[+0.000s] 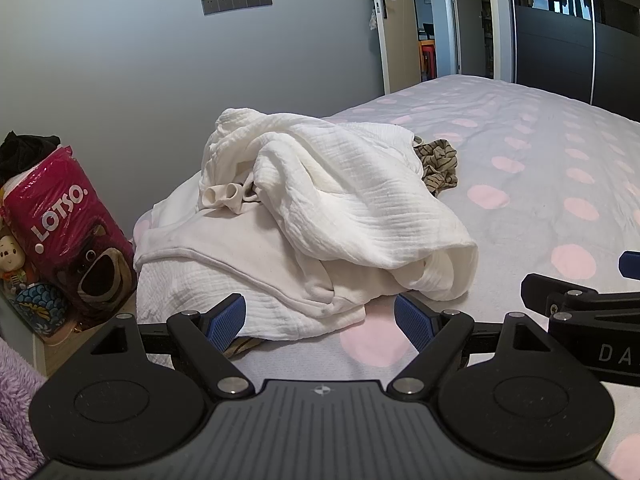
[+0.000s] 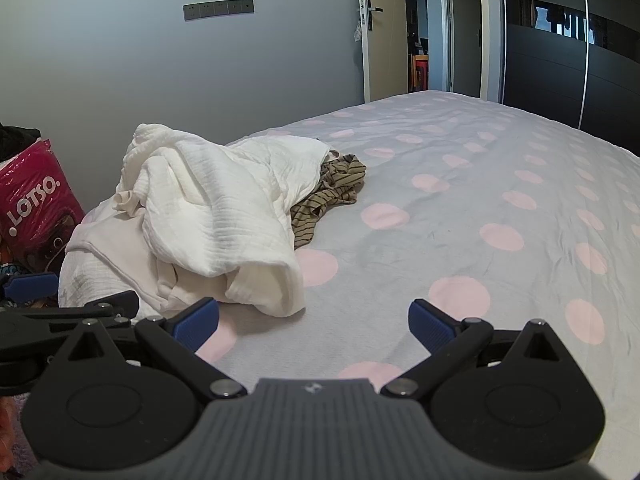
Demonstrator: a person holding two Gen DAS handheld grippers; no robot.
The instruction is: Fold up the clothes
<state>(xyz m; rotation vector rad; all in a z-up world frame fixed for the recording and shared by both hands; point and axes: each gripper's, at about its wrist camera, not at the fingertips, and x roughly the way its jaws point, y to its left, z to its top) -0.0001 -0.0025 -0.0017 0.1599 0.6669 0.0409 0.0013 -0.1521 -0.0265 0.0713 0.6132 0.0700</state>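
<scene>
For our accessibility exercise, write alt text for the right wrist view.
A heap of white clothes lies on a pink-dotted grey bedsheet, a striped olive garment poking out behind. The open right gripper hovers empty in front.

Bed sheet (image 2: 460, 208), grey with pink dots, fills centre to 3 o'clock. Magenta "LOTSO" bear-print pack (image 1: 76, 236) stands at 9 o'clock beside the bed. Grey wall switch panel (image 1: 237, 2) at 11 o'clock. Door handle (image 1: 382, 0) at 1 o'clock. Dark wardrobe (image 2: 560, 60) at 2 o'clock.

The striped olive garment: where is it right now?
The striped olive garment lies on the polka-dot bedspread, partly tucked under the far right edge of the white muslin pile.
</scene>
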